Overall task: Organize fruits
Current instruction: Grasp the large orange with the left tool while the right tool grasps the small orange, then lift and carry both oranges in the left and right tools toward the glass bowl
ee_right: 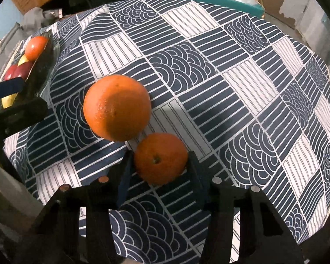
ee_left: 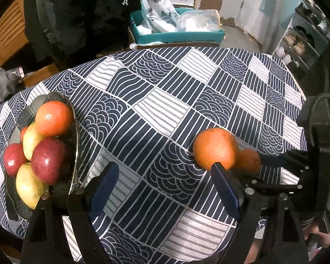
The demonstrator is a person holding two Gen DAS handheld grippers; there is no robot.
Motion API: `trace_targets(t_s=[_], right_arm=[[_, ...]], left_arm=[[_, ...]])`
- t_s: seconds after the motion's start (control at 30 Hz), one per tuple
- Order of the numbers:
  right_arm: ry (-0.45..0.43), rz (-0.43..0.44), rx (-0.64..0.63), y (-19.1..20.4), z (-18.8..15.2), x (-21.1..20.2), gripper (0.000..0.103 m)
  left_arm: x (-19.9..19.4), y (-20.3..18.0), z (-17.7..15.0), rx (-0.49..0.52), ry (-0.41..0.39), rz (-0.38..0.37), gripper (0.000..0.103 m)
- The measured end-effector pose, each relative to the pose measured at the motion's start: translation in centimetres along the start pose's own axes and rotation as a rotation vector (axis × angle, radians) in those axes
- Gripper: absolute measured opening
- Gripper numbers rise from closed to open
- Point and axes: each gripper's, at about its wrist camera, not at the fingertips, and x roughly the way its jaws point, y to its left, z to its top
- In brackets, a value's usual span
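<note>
My right hand-held gripper (ee_right: 159,165) pinched the small round orange (ee_right: 160,157); the left hand-held gripper (ee_left: 165,176) stood spread. Beyond it, a larger orange (ee_right: 117,107) remained outside the dark glass fruit bowl (ee_left: 73,118).

We see only a sliver of the smaller orange (ee_left: 249,160) from the left wrist, most of it hidden behind the larger orange (ee_left: 215,151) and the right gripper (ee_left: 272,160), whose fingertips are themselves masked there, so we cannot read its grip from this side. From the right wrist, the glass fruit bowl (ee_right: 45,66) is cut by the frame's left edge and partly covered by the left gripper's fingers (ee_right: 8,87), leaving the apples (ee_right: 17,71) as mere patches of red. Print on the white bags (ee_left: 156,6) in the teal box (ee_left: 178,36) stays too small to read.
</note>
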Motion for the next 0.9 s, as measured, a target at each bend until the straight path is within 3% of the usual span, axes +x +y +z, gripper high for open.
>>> trace_targets(t_s=[0.6,0.9], right_arm=[[-0.175,-0.120,0.157,-6.7,1.4,-4.3,0.047],[-0.184,-0.132,0.186,-8.1,1.4,-4.2,0.047]], left_arm=[[2.0,-4.1,2.0,0.040,-0.014,-0.057,0.087],[4.5,-5.7,2.1,0.038,0.049,-0.083,0.087]])
